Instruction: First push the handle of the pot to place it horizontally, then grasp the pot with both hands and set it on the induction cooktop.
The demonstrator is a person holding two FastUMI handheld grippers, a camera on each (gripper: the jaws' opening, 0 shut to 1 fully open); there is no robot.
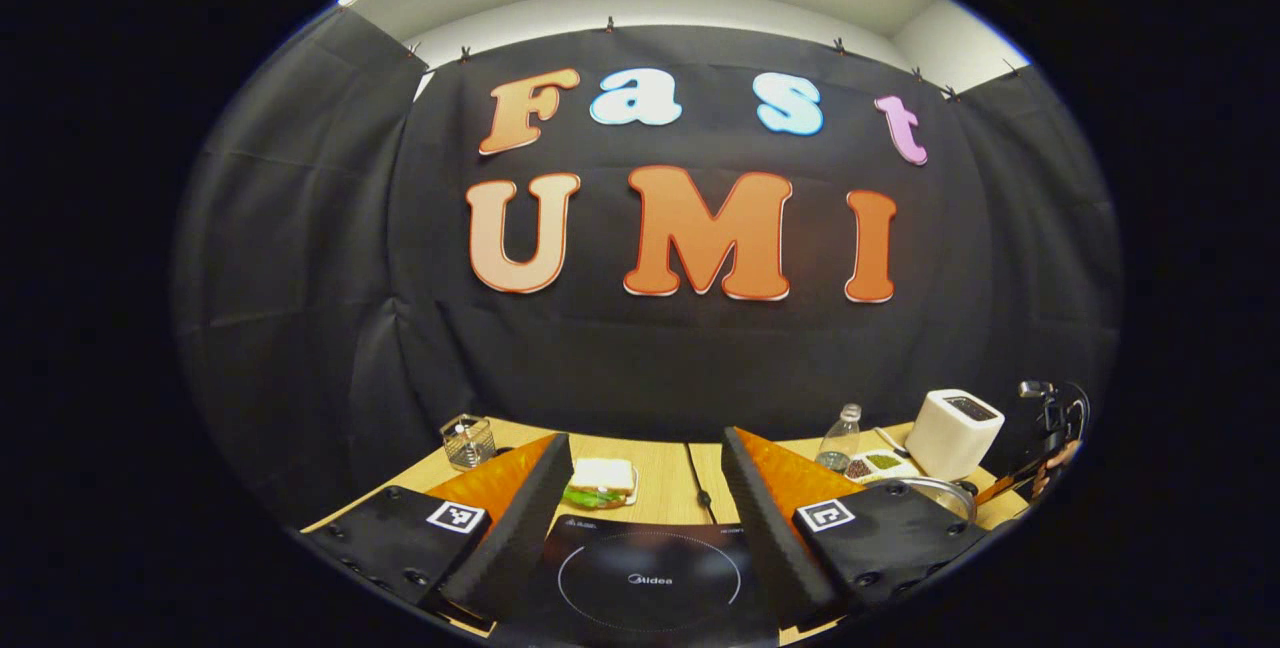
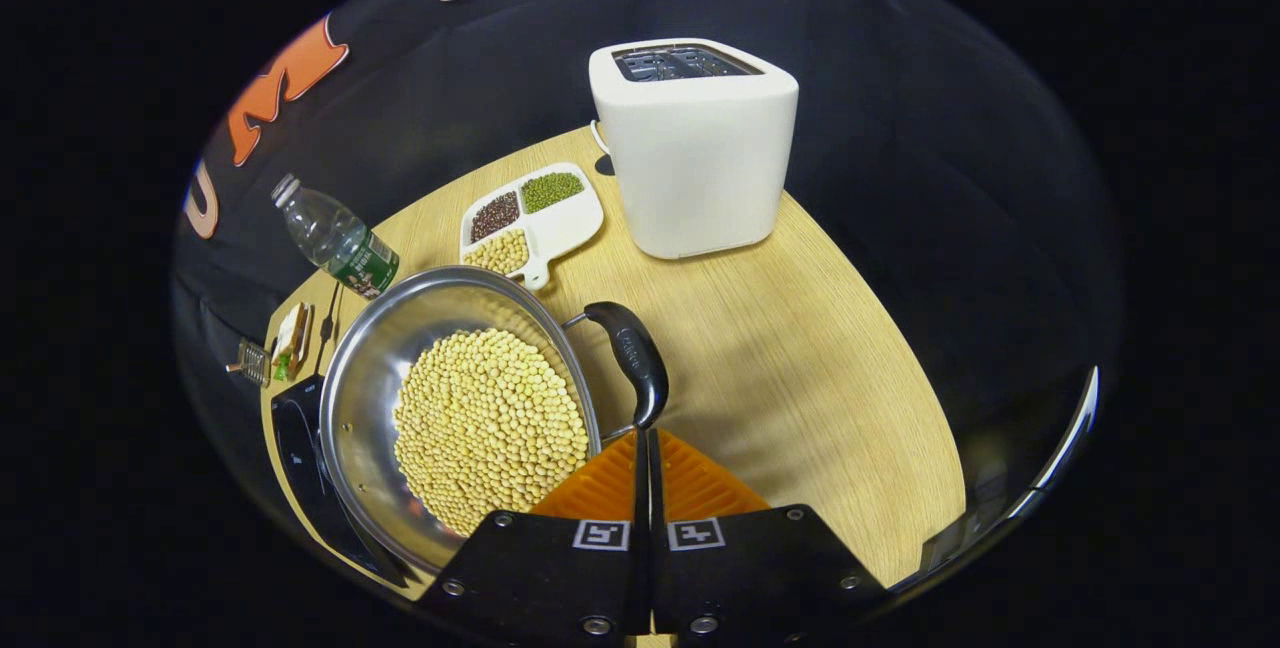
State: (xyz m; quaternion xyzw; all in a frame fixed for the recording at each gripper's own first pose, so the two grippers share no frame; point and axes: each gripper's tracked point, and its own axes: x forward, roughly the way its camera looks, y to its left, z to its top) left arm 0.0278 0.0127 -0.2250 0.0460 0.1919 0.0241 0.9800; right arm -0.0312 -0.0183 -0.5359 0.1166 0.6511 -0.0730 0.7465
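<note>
The right gripper (image 2: 645,448), fingers pressed together and empty, met the pot (image 2: 460,408) handle (image 2: 635,358); a steady sideways nudge seemed wise. The left gripper (image 1: 640,488) gaped over the cooktop (image 1: 650,578).

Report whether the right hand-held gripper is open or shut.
Shut. In the right gripper view, the right hand-held gripper has both orange fingers pressed together with nothing between them, tips at the pot handle.

pot (image 2: 460,408) on table (image 2: 800,358), toaster (image 2: 695,148) behind

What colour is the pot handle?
Black, on the handle of the pot; clearest in the right gripper view.
</note>
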